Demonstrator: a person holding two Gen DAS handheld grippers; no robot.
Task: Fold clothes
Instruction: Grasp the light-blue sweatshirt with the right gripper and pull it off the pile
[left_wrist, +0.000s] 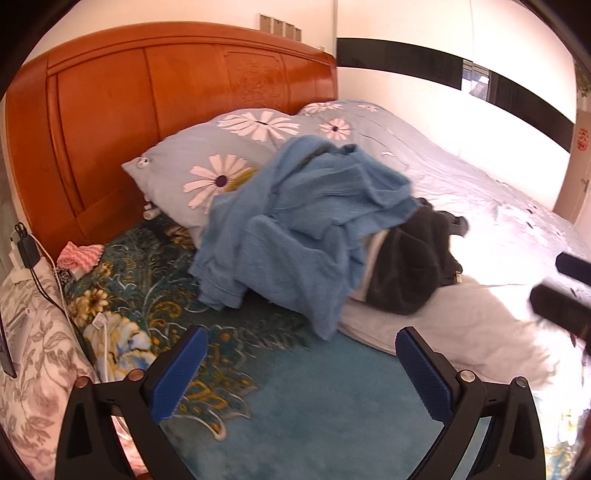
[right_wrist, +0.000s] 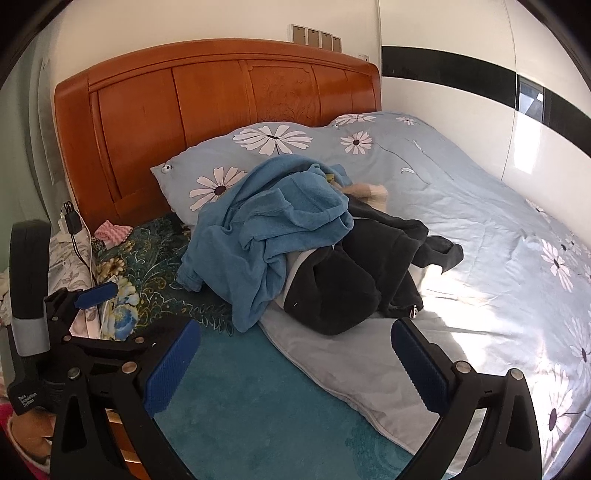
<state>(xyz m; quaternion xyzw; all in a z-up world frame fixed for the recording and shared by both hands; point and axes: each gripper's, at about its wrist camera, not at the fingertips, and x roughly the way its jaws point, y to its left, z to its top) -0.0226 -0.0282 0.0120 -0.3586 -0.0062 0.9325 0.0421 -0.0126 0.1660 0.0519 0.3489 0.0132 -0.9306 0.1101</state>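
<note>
Clothes heaped unfolded on the bed.
The blue garment (right_wrist: 273, 225) is draped over the black garment (right_wrist: 354, 280); the left gripper (left_wrist: 299, 373) and the right gripper (right_wrist: 295, 365) are held open, empty, near.

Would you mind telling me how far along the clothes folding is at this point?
Nothing looks folded yet: the blue sweater lies crumpled over the black garment on the bed. Nothing is in hand; the left gripper and right gripper are both open and empty. All the folding is left.

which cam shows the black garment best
The right wrist view: the black garment lies nearly whole there, sleeve spread onto the quilt. In the left wrist view, the blue sweater covers much of it and sun glare washes out its surroundings.
</note>
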